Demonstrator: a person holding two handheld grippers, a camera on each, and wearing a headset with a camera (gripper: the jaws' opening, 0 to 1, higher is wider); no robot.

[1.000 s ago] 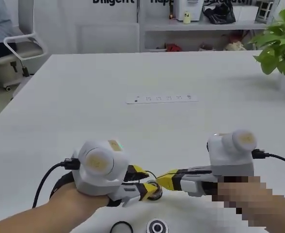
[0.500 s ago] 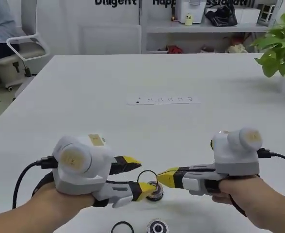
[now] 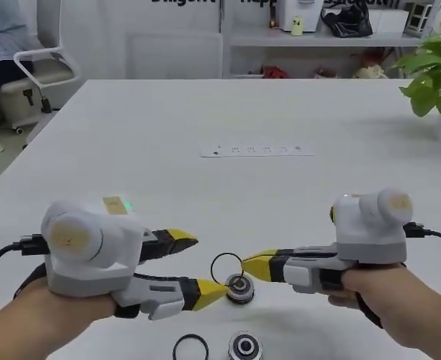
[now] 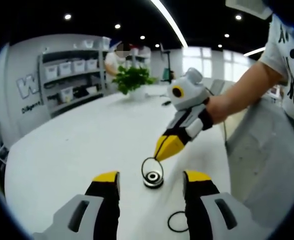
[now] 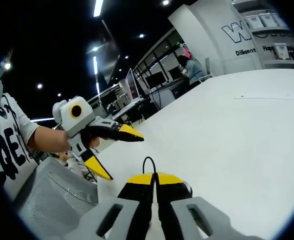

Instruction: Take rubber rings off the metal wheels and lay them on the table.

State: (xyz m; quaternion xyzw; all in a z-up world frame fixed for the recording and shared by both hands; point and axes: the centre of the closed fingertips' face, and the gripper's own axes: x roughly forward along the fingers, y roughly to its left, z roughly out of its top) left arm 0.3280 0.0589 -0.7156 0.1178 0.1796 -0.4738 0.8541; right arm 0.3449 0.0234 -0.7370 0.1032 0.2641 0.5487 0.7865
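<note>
The right gripper [image 3: 247, 265] is pinching a black rubber ring [image 3: 225, 266] between closed jaws just above the metal wheel [image 3: 240, 289] on the white table [image 3: 280, 112], while the left gripper [image 3: 210, 264] is holding its jaws spread apart beside that wheel.

Black rubber ring [image 3: 226, 254], silver metal wheel [image 3: 240, 289], white table [image 3: 205, 195], yellow-tipped jaws

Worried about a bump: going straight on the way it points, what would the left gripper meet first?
Likely the metal wheel, just ahead between its open jaws; the right gripper holding the rubber ring lies beyond.
</note>
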